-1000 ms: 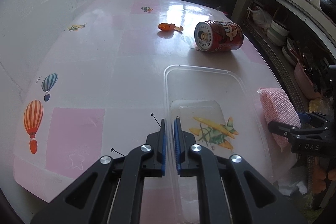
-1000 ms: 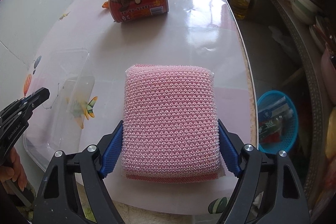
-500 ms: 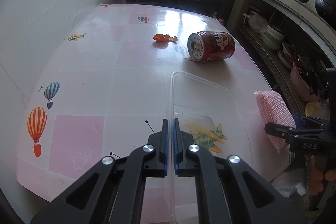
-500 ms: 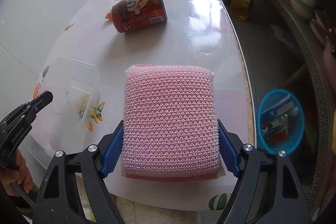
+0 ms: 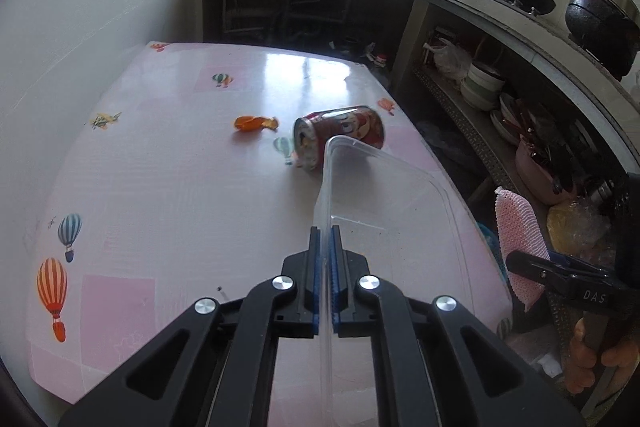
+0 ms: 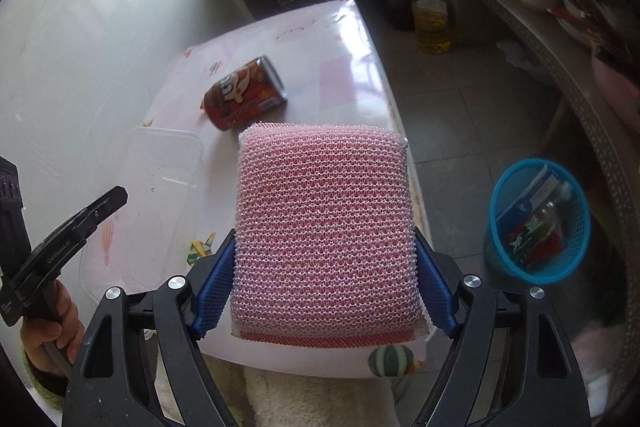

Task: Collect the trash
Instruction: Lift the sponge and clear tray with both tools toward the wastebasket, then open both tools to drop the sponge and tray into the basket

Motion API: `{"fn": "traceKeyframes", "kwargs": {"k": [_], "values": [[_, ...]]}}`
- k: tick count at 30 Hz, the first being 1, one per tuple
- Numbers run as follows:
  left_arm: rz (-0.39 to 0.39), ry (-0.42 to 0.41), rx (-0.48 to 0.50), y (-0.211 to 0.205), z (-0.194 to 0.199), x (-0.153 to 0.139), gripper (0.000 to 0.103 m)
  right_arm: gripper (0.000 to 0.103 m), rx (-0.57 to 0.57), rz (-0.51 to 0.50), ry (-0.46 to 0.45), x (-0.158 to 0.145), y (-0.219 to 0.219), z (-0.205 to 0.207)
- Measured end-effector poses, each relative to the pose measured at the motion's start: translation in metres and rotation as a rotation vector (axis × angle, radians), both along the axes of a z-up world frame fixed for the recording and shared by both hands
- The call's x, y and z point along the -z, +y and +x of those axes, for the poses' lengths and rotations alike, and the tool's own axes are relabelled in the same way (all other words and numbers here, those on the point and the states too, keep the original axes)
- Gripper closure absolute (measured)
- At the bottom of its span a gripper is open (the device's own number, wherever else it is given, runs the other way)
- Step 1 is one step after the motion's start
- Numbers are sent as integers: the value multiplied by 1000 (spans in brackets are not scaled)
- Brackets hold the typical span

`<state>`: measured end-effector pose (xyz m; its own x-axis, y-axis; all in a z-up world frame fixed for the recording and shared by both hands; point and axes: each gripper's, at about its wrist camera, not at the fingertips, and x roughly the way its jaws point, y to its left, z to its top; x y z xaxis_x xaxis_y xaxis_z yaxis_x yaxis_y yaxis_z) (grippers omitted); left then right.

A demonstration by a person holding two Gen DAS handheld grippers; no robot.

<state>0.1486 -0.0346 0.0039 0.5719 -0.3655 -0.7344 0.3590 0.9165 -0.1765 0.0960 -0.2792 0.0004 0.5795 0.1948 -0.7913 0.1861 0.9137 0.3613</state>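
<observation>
The bench is a glossy white top with pale pink squares and printed hot-air balloons and small planes, set against a white wall on its left side. On it a red drink can lies on its side, and near it, toward the wall, sits a scrap of orange peel. The left hand-held gripper is clenched on the rim of a clear plastic container, which is tilted up off the bench, its far corner covering part of the can in the left wrist view. The right hand-held gripper grasps a pink mesh sponge between its blue pads, held above the bench's near edge. Beyond the bench runs a dark open-fronted counter under bright windows, with pots on top and stacked bowls on a lower shelf along the right wall. On the grey tiled floor stand a bottle of yellow oil and, nearer, a blue mesh bin holding wrappers, just beside the bench's right edge.
</observation>
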Motion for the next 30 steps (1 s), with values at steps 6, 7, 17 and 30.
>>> {"fn": "traceKeyframes", "kwargs": {"k": [6, 7, 17, 30], "values": [[-42, -48, 182, -83, 6, -32, 100, 27, 328, 68, -31, -2, -108, -55], [-43, -52, 216, -100, 7, -35, 100, 27, 388, 86, -23, 3, -127, -67], [106, 73, 551, -313, 6, 23, 99, 27, 708, 136, 144, 77, -212, -153], [173, 135, 643, -448, 5, 108, 51, 27, 747, 159, 249, 123, -236, -160]]}}
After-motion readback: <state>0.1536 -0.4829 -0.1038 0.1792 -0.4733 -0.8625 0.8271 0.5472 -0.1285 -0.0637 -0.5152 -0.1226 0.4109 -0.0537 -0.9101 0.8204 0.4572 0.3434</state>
